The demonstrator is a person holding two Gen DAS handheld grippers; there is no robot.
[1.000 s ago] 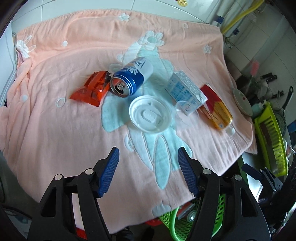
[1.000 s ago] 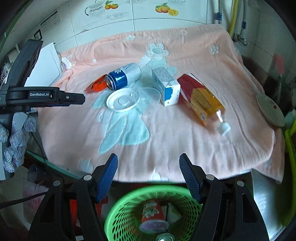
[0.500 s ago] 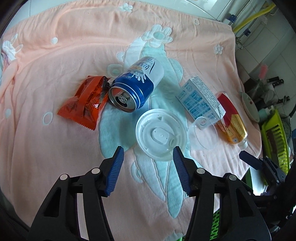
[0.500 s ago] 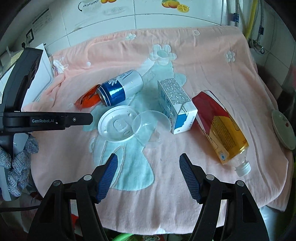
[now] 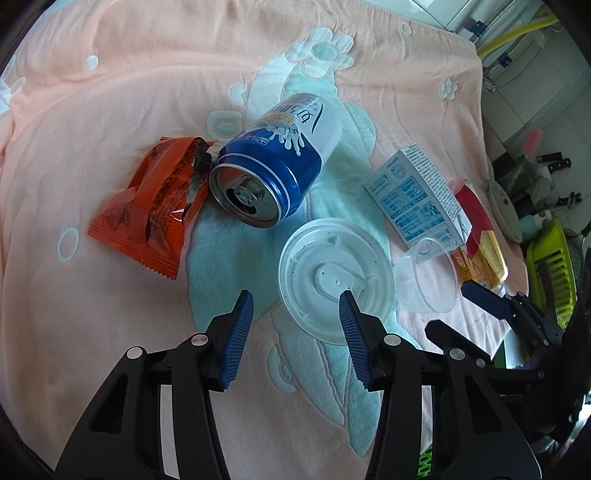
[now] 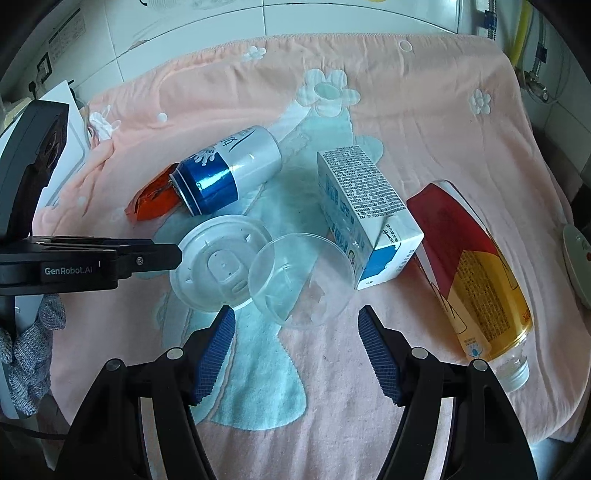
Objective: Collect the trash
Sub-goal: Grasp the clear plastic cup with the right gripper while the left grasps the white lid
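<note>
My left gripper (image 5: 295,300) hovers low over the white plastic lid (image 5: 334,280). Its jaws are closing; the lid's left part shows between the fingers and no pad presses on it. My right gripper (image 6: 296,314) stands open just short of the clear cup (image 6: 299,275), which lies on its side against the lid (image 6: 218,262). Behind them lie a blue-and-white can (image 5: 273,170), an orange wrapper (image 5: 147,206), a blue-and-white carton (image 6: 365,210) and a bottle of yellow drink (image 6: 472,269).
Everything rests on a pink towel (image 6: 424,110) with a pale blue flower pattern. A tiled wall (image 6: 221,22) rises behind it. A yellow-green rack (image 5: 550,269) and kitchen clutter stand off the right edge. A grey-gloved hand (image 6: 26,343) holds the left gripper.
Both grippers have come forward and down over the towel toward the lid and cup. The left jaws have narrowed. The green basket has dropped out of both views.
</note>
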